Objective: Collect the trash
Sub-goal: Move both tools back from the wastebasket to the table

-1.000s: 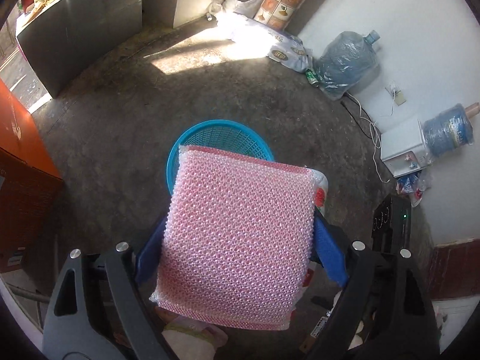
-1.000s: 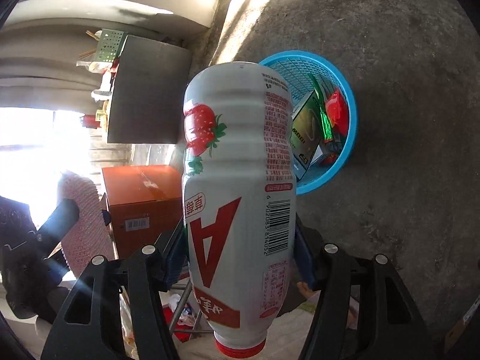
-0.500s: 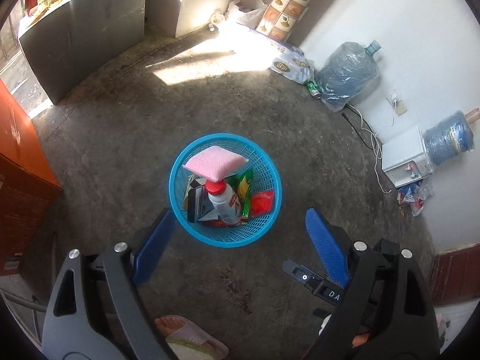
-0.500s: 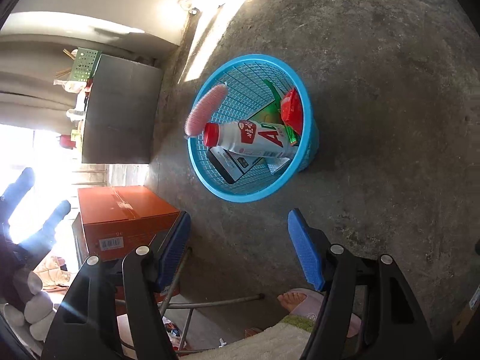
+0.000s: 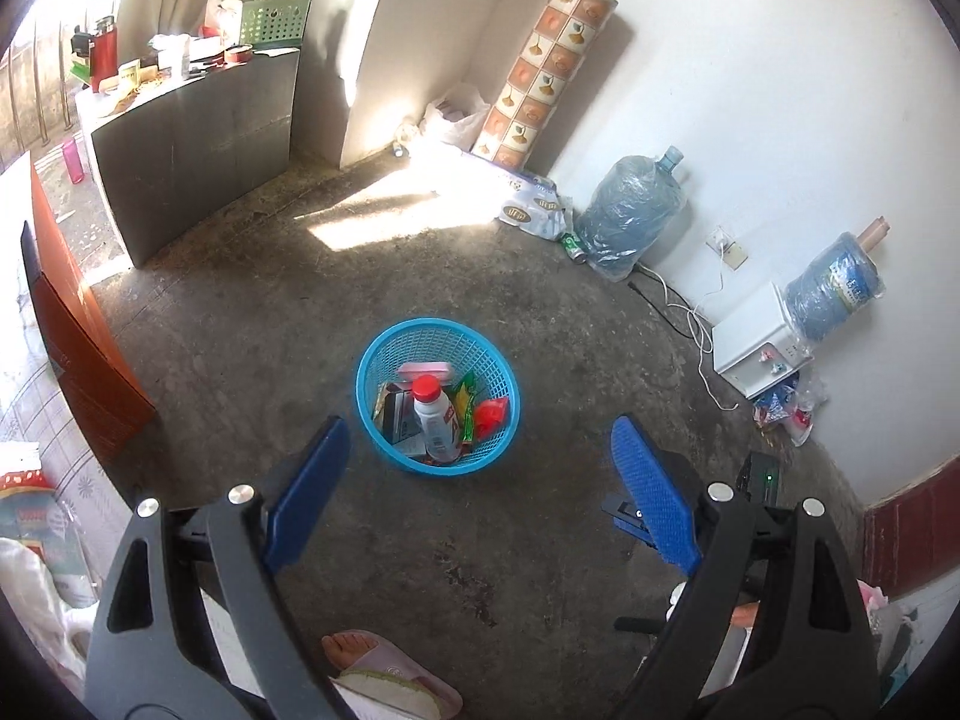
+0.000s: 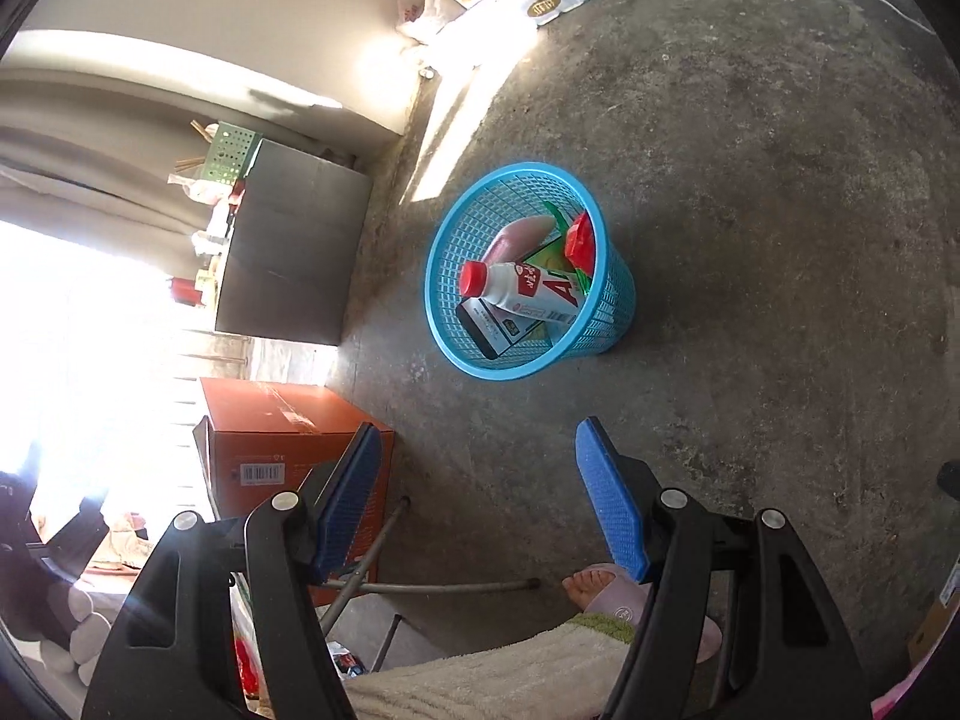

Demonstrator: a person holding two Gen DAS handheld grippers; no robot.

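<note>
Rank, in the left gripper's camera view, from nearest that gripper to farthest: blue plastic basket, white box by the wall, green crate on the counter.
1. Blue plastic basket, just ahead, centre floor.
2. White box, right, against the wall.
3. Green crate, far upper left, on the counter.

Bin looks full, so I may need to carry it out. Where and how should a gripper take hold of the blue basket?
Grip the blue basket by its rolled top rim, coming from above with one finger inside and one outside the mesh wall. The near side of the rim suits least: the milk bottle leans there. The far side, above the pink sponge, looks freer. Both grippers are open and empty.
</note>
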